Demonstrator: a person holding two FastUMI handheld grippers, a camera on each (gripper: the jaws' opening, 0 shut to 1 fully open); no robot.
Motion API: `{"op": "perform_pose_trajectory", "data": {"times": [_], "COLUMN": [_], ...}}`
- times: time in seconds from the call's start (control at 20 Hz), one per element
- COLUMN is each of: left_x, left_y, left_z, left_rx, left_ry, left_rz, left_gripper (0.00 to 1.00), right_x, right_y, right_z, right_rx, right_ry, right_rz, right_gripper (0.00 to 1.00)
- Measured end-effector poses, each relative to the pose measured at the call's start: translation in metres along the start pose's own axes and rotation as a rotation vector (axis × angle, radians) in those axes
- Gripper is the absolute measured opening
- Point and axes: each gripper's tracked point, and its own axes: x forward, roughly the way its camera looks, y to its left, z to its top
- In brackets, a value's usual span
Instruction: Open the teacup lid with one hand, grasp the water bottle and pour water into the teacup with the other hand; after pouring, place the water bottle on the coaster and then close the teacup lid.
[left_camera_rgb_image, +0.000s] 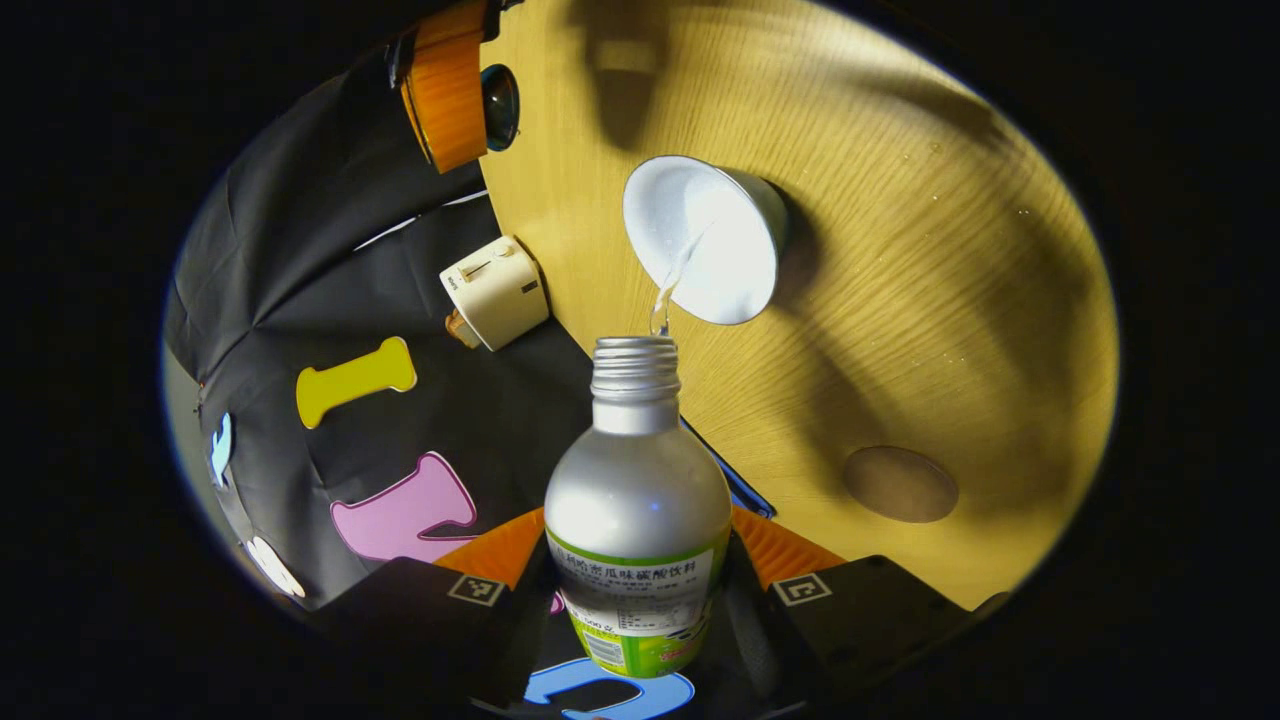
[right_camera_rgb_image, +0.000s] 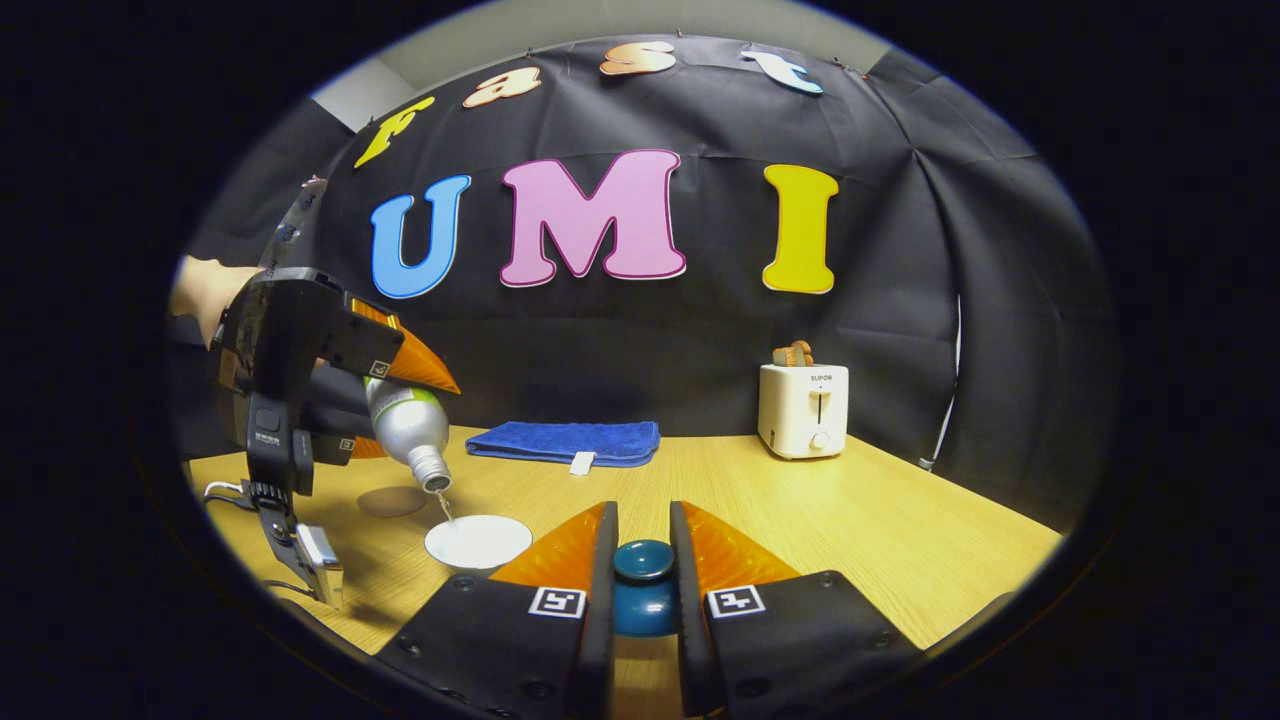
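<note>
- Black cloth is backing a pale wooden worktop, with a white toaster and a folded blue towel sitting near the wall.
- Left gripper is holding the water bottle, its jaws pressing on the labelled body from both sides.
- That bottle is tilting neck-down, with a thin stream of water running into the open white teacup.
- Right gripper is holding the dark blue teacup lid by its knob, jaws narrowed onto it, just beside the teacup.
- Round brown coaster is lying bare on the worktop, apart from the teacup.
</note>
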Motion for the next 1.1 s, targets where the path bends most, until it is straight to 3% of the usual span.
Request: {"op": "perform_pose_trajectory", "data": {"times": [1.1], "left_x": [-0.005], "left_y": [0.011], "left_z": [0.010], "left_rx": [0.021], "left_ry": [-0.015], "left_rz": [0.039], "left_gripper": [0.82], "right_x": [0.000], "right_y": [0.000], "right_z": [0.000], "right_rx": [0.000], "right_ry": [0.001], "right_rz": [0.001], "right_gripper": [0.30]}}
